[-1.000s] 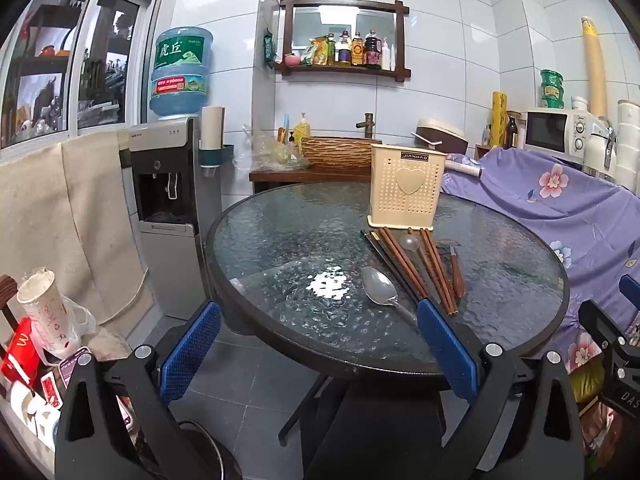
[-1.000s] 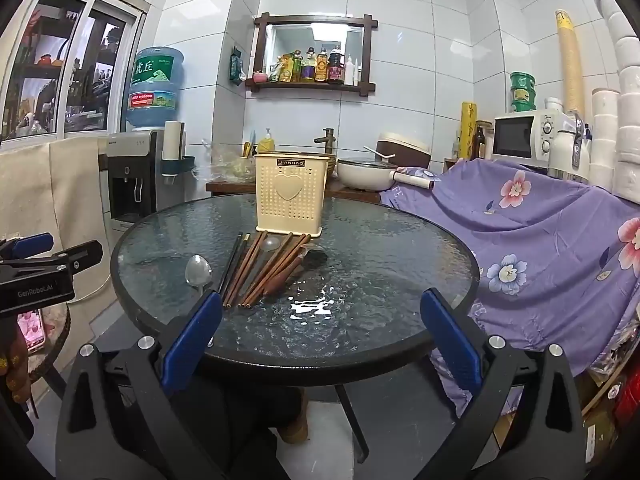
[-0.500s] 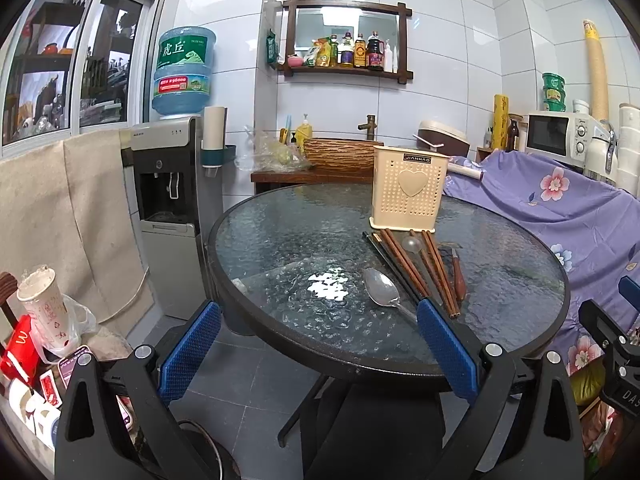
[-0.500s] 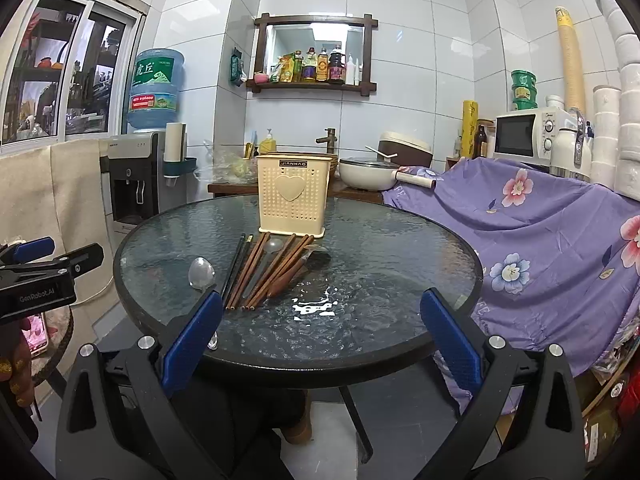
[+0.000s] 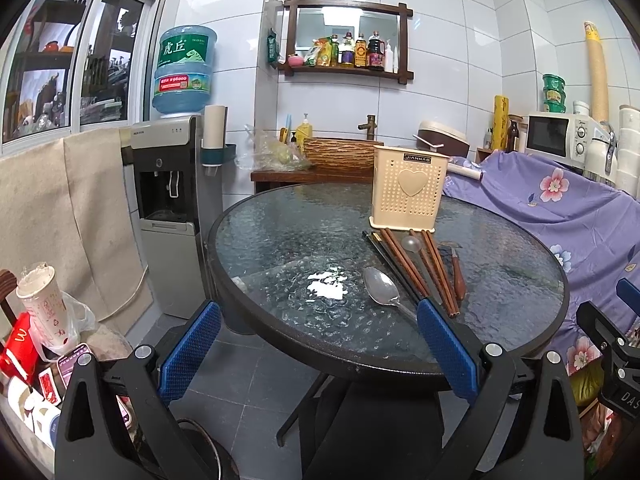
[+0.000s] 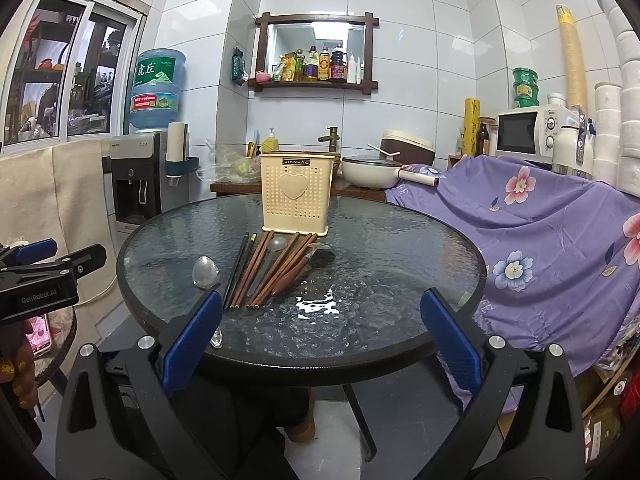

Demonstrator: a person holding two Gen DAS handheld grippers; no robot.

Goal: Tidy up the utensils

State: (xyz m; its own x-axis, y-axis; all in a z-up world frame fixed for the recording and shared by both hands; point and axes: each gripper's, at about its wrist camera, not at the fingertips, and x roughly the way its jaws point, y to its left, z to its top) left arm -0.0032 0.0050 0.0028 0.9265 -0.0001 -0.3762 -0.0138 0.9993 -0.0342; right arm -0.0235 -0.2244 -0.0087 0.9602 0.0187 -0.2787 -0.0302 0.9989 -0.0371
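Note:
A cream utensil holder point(image 5: 408, 188) with a heart on its front stands upright on the round glass table point(image 5: 280, 248); it also shows in the right wrist view point(image 6: 296, 198). In front of it lie several brown and black chopsticks point(image 5: 412, 268) point(image 6: 272, 268), a metal spoon point(image 5: 382, 288) point(image 6: 206, 272), a clear small spoon point(image 6: 277, 244) and a wooden-handled utensil point(image 5: 457, 276). My left gripper point(image 5: 316, 344) is open and empty, short of the table's near edge. My right gripper point(image 6: 320, 332) is open and empty over the near edge.
A water dispenser point(image 5: 168, 200) stands left of the table. A purple flowered cloth point(image 6: 540, 232) covers furniture on the right, with a microwave point(image 6: 528, 132) behind it. A counter with a sink point(image 5: 340, 156) is behind the table. Cups and bags point(image 5: 44, 320) sit at lower left.
Both grippers have drifted slightly closer to the table. Both stay open and empty. The utensils have not moved.

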